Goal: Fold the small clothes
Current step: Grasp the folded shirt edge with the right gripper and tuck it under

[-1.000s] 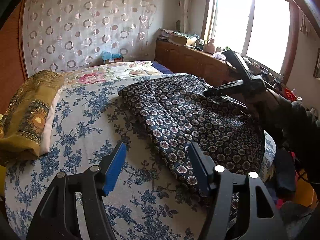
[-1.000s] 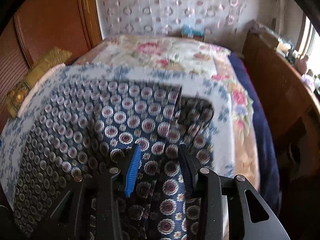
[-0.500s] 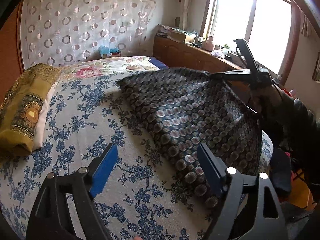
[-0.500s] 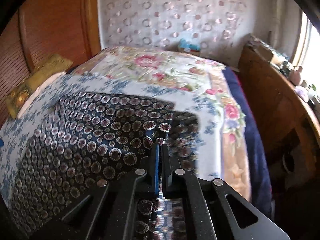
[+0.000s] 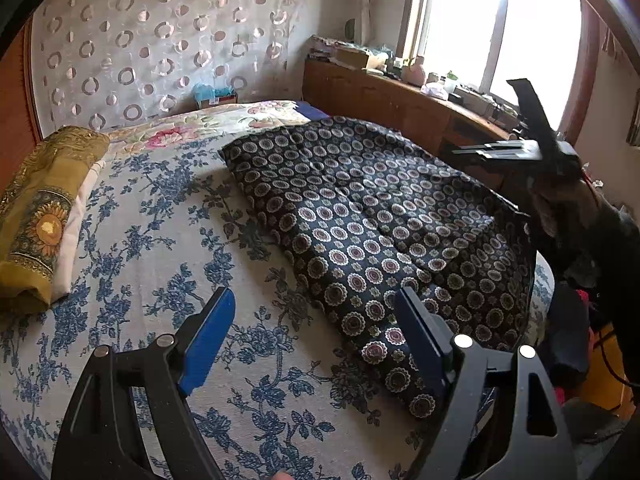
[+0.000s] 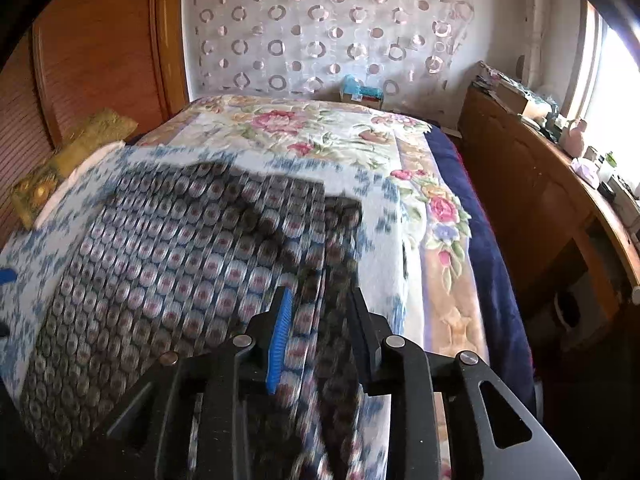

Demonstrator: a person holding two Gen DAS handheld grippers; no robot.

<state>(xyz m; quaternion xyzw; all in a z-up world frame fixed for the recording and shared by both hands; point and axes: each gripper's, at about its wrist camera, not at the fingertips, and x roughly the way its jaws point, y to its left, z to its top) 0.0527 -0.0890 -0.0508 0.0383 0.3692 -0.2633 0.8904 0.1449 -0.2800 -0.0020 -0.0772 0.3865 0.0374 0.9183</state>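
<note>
Half a second ago the right gripper [image 6: 320, 312] pinched the patterned garment [image 5: 380, 232] aloft; now its jaws stand parted and the garment lies folded on the bed [image 5: 160, 240]. Left gripper [image 5: 316, 320] hovers wide, empty. Further folds probably remain.

half a second ago my right gripper [image 6: 320, 312] was pinched shut on the dark patterned garment [image 5: 372, 220], holding its right edge up off the blue floral bedspread [image 5: 160, 248]. now its jaws stand apart and the cloth has dropped flat again. my left gripper [image 5: 316, 320] has drifted slightly right, its right finger now over the garment's near corner.
</note>
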